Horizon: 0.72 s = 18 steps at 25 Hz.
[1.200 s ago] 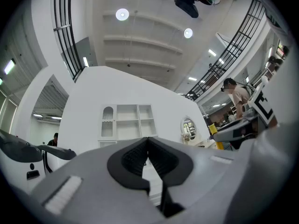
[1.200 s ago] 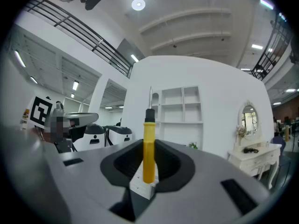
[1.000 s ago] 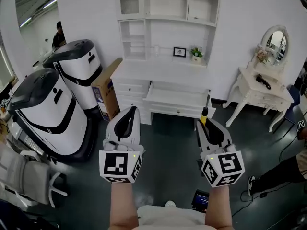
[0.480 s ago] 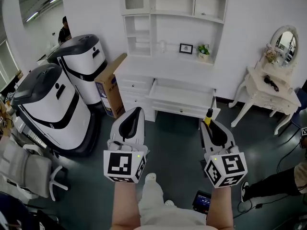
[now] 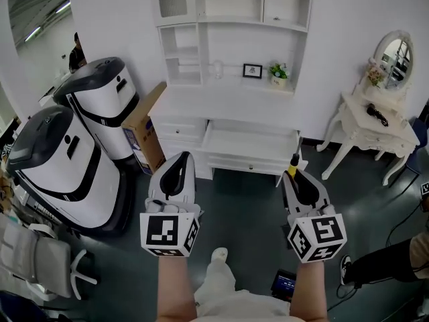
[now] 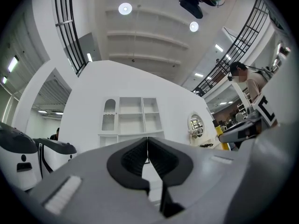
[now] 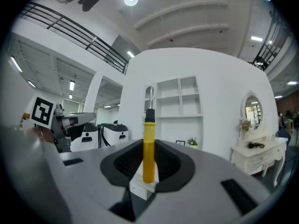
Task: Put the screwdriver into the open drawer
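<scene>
A screwdriver (image 5: 293, 160) with a yellow handle and black collar stands upright in my right gripper (image 5: 294, 173), which is shut on the handle (image 7: 148, 146). Its shaft points up in front of the white desk. The open drawer (image 5: 251, 143) juts out from the middle of the desk, ahead of both grippers and slightly left of the right one. My left gripper (image 5: 181, 158) is held level beside the right one, shut with nothing between its jaws (image 6: 147, 146). Both grippers hang over the dark floor, short of the desk.
Two large white-and-black machines (image 5: 64, 159) and a cardboard box (image 5: 139, 129) stand left of the desk. A white vanity table (image 5: 369, 131) with a mirror is at the right. A person's legs (image 5: 385, 255) and a small device (image 5: 286, 284) are at lower right, a chair (image 5: 37, 267) at lower left.
Both grippers have been carried forward toward the desk, side by side. A leg and shoe now show below them. The right gripper's hold on the screwdriver is unchanged.
</scene>
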Available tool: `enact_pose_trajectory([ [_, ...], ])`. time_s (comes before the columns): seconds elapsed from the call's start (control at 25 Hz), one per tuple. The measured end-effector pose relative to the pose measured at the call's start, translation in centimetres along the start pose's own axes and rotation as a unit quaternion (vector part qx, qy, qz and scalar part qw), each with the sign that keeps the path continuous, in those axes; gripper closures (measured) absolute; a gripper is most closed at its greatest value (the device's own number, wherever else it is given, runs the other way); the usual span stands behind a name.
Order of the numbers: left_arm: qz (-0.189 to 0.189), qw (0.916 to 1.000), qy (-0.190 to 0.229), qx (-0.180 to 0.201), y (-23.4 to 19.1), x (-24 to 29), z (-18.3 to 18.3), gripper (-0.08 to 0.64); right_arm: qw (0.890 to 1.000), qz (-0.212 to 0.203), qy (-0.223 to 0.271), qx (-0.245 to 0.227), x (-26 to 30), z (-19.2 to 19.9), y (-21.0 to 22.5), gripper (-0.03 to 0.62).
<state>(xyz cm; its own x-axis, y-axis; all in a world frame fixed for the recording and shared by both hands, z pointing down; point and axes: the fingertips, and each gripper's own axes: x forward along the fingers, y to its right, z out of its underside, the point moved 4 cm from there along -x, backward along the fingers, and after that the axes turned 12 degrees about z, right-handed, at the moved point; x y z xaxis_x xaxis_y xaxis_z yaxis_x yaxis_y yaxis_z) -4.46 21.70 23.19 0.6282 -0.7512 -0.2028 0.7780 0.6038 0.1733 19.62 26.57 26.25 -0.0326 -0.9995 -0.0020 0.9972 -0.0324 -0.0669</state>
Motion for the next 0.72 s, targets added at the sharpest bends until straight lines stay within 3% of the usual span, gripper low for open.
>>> enact_pose_trajectory([
  [0.72, 0.043, 0.9987, -0.003, -0.026, -13.2, 15.0, 6.5, 0.549, 0.999, 0.053, -0.011, 0.003, 19.2, -0.3, 0.8, 0.511],
])
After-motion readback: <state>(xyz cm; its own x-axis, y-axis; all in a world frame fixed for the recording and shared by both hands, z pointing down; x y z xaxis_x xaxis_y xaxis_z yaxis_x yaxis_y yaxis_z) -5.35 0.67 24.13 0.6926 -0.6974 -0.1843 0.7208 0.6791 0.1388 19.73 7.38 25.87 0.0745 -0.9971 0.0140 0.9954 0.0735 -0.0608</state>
